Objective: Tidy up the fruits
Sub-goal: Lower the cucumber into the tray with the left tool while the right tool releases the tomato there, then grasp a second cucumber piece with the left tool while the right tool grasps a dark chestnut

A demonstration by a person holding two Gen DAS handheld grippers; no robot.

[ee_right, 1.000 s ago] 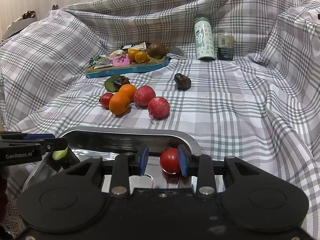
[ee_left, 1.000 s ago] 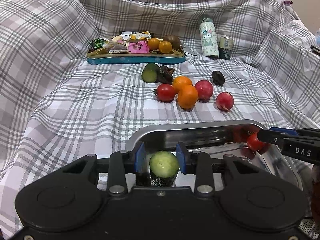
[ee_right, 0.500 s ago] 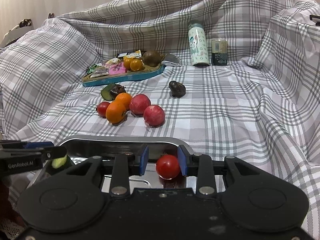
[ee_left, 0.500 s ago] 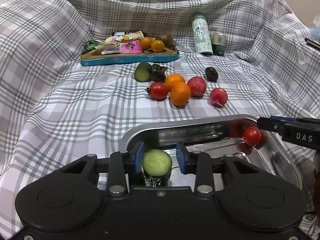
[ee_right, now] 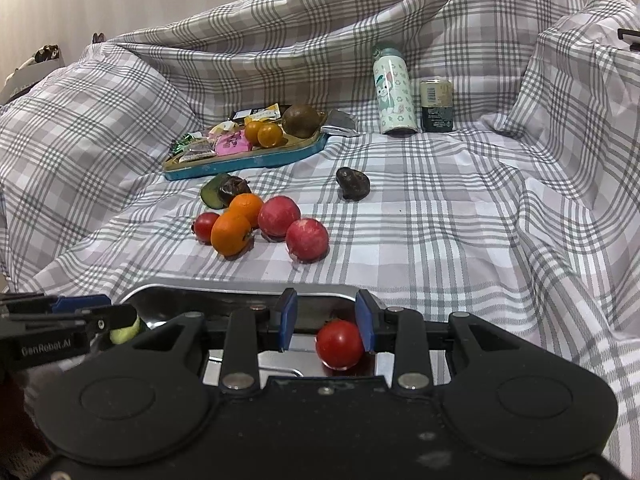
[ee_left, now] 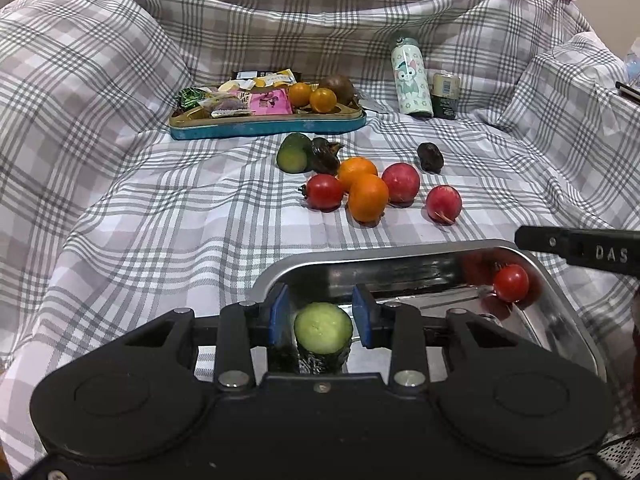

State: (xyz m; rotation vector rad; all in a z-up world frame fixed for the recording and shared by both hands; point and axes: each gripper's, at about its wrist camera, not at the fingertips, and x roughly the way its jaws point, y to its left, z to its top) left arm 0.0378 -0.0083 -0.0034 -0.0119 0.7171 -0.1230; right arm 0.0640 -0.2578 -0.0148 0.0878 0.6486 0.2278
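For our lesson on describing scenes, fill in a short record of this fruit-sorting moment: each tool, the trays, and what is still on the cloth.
left tool: open, fingers either side of a cucumber piece
right tool: open, fingers either side of a red tomato
metal tray: holds the cucumber piece and red tomato
blue tray: snack packets, small oranges, a brown fruit
checked cloth: loose fruit, including a large orange
at the back: bottle, can

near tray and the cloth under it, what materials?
Near tray: looks like polished metal, likely stainless steel; its walls mirror the tomato. Cloth: soft woven fabric, matte grey-and-white plaid, draped in folds; fibre can't be told.
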